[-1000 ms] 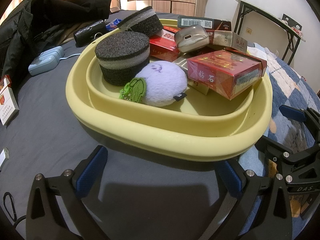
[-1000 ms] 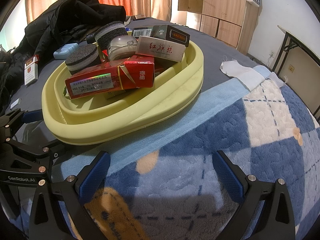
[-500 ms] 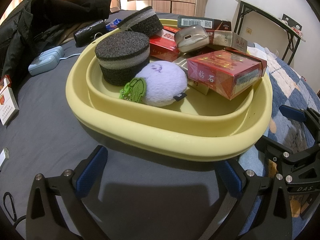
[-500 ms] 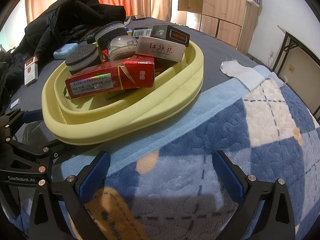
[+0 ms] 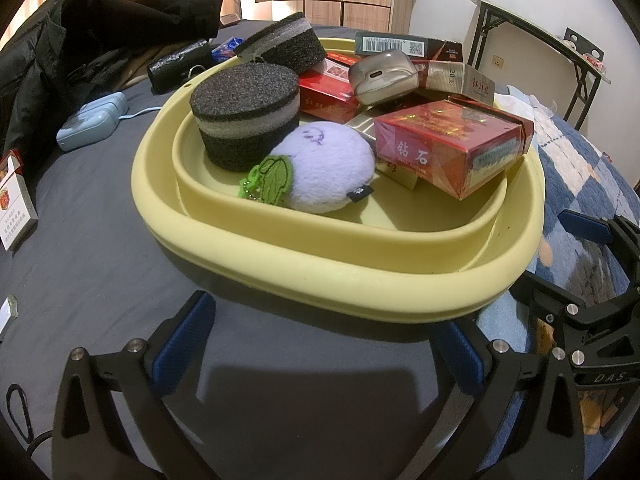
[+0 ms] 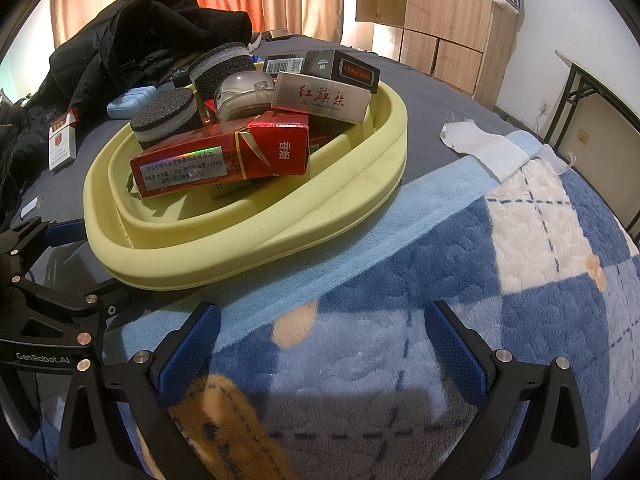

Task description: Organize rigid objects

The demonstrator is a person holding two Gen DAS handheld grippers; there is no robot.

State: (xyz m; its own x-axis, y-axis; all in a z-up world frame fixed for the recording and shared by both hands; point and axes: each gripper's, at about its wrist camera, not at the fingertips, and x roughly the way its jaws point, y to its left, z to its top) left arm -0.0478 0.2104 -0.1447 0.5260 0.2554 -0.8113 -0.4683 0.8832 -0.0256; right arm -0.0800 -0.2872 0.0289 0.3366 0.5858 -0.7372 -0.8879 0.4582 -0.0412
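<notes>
Yellow oval plastic basin (image 5: 336, 280), filled with items, sits mid-frame on a dark grey bedsheet (image 5: 100, 272).

It holds two black-and-grey round foam sponges (image 5: 246, 116), a lilac plush ball with a green leaf tag (image 5: 324, 168), a large red cigarette carton (image 5: 448, 148) and a grey earbud case (image 5: 384, 76). Left gripper (image 5: 316, 344) and right gripper (image 6: 320, 344) sit low in frame, fingers spread apart, holding nothing. A blue checked fleece blanket (image 6: 460, 280) lies beneath the right gripper.

Gold box (image 5: 400, 170) mostly hidden under red carton (image 5: 448, 146), label unreadable
</notes>
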